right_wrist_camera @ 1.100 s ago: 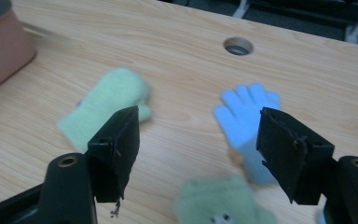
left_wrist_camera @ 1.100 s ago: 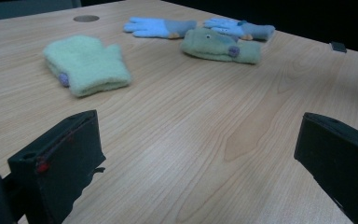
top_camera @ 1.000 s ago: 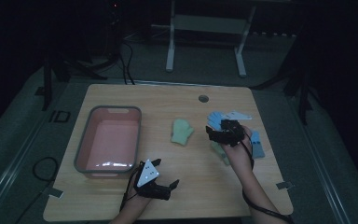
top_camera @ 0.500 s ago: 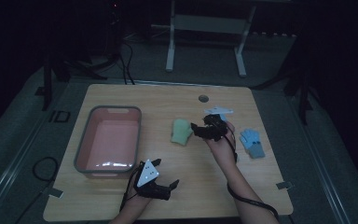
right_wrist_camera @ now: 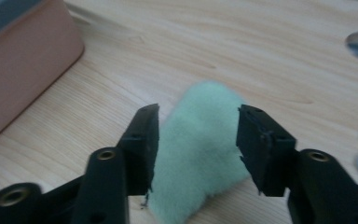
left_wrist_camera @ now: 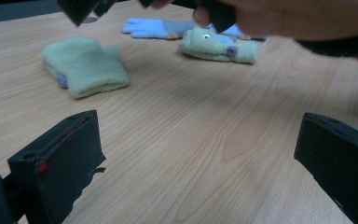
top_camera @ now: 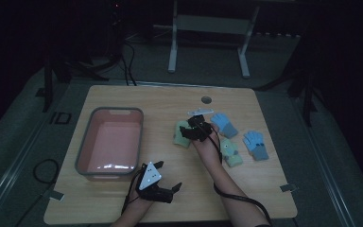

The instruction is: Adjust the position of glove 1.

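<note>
1. R gripper (top_camera: 185, 134) sits over the green mitten (top_camera: 181, 134) near bench (top_camera: 137, 97) centre, just right of the pink tub (top_camera: 109, 144).
2. R gripper view: its fingers (right_wrist_camera: 144, 140) straddle the mitten (right_wrist_camera: 203, 149), one on each side. They've just been closing, w/ the mitten between them. Left finger is at the fabric edge; a slim gap shows at the right finger, so no firm clamp yet.
3. Mitten lies flat on the bench, rounded tip pointing to the far side. Tub wall (right_wrist_camera: 23, 60) shows at the left of that view.
4. L gripper (top_camera: 172, 188) rests at the near edge of the bench, in front of the tub's near right corner. Fingers (left_wrist_camera: 60, 163) wide apart, nothing between them, only bare wood.
5. L gripper view: same mitten (left_wrist_camera: 85, 66) ahead to the left; a 2nd green mitten w/ a face (left_wrist_camera: 219, 45) further right.
6. High view: face mitten (top_camera: 230, 151) lies right of the R forearm. Two blue gloves on the right side: one (top_camera: 224, 124) just right of the R gripper, one (top_camera: 256, 144) further right.
</note>
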A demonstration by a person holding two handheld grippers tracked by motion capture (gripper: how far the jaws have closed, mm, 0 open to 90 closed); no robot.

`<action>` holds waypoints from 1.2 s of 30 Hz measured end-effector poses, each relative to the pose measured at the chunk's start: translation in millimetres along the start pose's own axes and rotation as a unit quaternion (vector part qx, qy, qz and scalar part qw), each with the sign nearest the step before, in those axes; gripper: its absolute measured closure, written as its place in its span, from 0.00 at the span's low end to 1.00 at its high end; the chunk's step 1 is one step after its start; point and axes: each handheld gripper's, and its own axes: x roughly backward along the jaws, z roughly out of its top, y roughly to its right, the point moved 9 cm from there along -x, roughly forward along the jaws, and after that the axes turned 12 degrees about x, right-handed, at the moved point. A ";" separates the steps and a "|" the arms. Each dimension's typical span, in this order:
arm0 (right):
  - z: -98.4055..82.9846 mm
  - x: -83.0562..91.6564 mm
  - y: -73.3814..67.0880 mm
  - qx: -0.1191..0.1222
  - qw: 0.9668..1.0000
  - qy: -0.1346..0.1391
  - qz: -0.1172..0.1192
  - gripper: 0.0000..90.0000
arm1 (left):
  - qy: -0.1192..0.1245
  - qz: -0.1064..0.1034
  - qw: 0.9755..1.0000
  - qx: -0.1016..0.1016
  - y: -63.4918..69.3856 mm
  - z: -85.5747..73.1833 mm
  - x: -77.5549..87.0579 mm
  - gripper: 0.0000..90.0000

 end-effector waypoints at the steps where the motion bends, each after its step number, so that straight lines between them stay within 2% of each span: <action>1: -0.9 -3.9 -0.5 -0.003 1.000 -0.003 0.002 0.56 | -0.001 -0.002 1.000 0.004 -0.8 0.1 0.3 0.01; 3: -3.6 -12.6 -1.3 -0.003 1.000 -0.014 0.006 0.57 | 0.000 -0.002 1.000 0.009 -1.3 0.4 0.2 0.01; 7: -8.4 -24.7 -3.6 -0.004 0.999 -0.030 0.015 0.59 | 0.000 -0.001 1.000 0.000 0.2 0.0 0.0 0.01; 11: -17.0 -34.2 -6.2 -0.014 0.999 -0.039 0.015 0.60 | -0.001 -0.001 1.000 -0.004 0.7 -0.3 0.0 0.01; 15: -24.6 -43.0 -7.3 -0.010 0.999 -0.049 0.004 0.62 | -0.001 -0.002 1.000 -0.003 0.6 -0.2 0.1 0.01; 20: -26.9 -45.7 -9.1 0.019 0.998 -0.052 -0.007 0.78 | -0.002 -0.001 1.000 -0.004 0.8 -0.4 0.0 0.01; 24: -25.2 -45.3 -8.6 0.022 0.998 -0.062 0.001 0.90 | -0.002 -0.001 1.000 -0.004 0.9 -0.4 0.0 0.01; 27: -22.5 -40.1 -8.2 0.022 0.998 -0.060 0.007 0.93 | -0.002 -0.001 1.000 -0.003 0.7 -0.3 0.0 0.01; 31: -18.8 -28.0 -5.6 0.019 0.999 -0.042 0.016 0.93 | -0.002 -0.001 1.000 -0.003 0.5 -0.3 0.0 0.01; 33: -17.8 -14.6 -4.1 0.023 0.999 -0.036 0.024 0.94 | -0.002 0.000 1.000 -0.004 0.4 -0.3 0.0 0.01; 36: -17.9 5.7 -3.0 0.040 0.999 -0.025 0.018 0.94 | -0.002 0.001 1.000 -0.004 0.2 -0.2 0.0 0.01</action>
